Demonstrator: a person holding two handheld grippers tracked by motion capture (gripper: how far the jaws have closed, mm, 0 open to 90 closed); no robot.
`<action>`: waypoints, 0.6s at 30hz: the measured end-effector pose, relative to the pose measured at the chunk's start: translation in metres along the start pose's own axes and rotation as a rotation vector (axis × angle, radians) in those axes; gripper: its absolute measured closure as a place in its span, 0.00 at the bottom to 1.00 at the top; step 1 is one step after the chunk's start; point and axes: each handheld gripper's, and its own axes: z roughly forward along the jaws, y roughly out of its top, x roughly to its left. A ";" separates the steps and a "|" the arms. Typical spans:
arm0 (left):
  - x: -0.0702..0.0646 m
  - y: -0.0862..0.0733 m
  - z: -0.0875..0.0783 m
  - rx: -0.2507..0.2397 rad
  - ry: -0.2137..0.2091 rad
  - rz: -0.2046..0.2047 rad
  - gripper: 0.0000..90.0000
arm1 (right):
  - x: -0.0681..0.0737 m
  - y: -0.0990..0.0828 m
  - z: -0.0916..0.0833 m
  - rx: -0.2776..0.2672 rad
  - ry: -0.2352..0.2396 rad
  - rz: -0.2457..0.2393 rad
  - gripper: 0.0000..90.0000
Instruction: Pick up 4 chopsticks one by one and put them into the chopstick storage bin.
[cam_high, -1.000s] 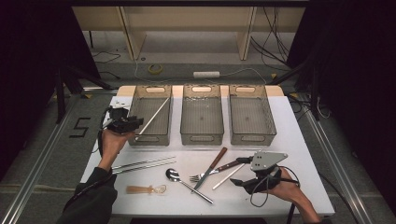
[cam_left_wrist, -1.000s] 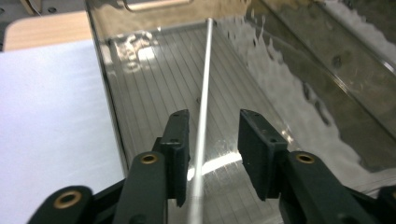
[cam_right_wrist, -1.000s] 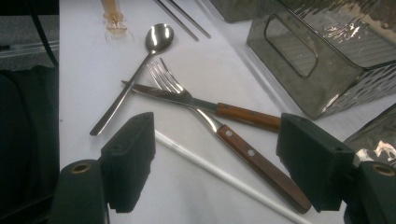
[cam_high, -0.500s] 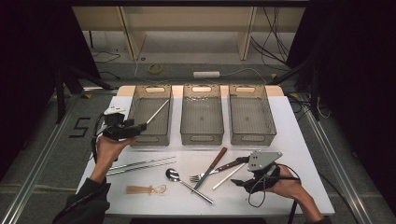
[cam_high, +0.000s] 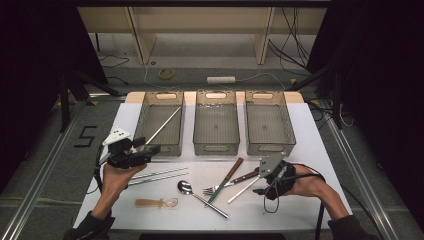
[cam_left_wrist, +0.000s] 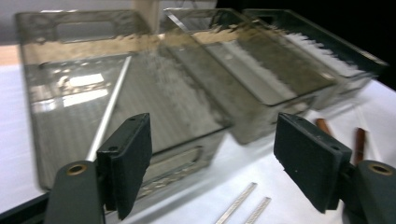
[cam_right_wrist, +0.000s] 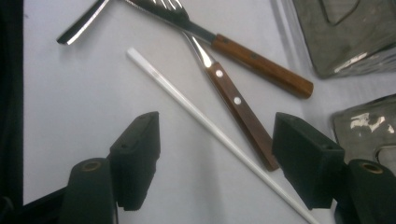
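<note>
With the left gripper (cam_high: 148, 150) just opened and empty by the left bin (cam_high: 161, 122) holding a metal chopstick (cam_high: 163, 125), the wide-open right gripper (cam_right_wrist: 215, 161) straddles the white chopstick (cam_right_wrist: 205, 121) on the table (cam_high: 300, 210) and, closing, probably pinches the brown-handled knife (cam_right_wrist: 236, 109) beside it too.

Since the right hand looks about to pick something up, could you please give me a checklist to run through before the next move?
1. Left gripper empty, its fingers having just been opening: ok.
2. Metal chopstick inside the left bin: ok.
3. Right gripper open, nothing pressed between its fingers: ok.
4. White chopstick lying between the right gripper's fingers: ok.
5. Brown-handled knife close beside the white chopstick and free of the grasp: cannot tell.
6. Middle bin and right bin free to take cutlery: ok.
</note>
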 end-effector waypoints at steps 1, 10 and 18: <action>-0.003 -0.001 -0.001 -0.007 -0.009 0.005 0.28 | -0.003 0.000 0.001 0.017 0.010 -0.002 0.39; -0.025 -0.009 -0.004 -0.007 -0.052 0.071 0.27 | -0.019 0.003 0.009 0.111 0.050 -0.032 0.47; -0.031 -0.012 -0.008 -0.006 -0.069 0.078 0.26 | -0.020 0.004 0.024 0.182 0.094 -0.079 0.55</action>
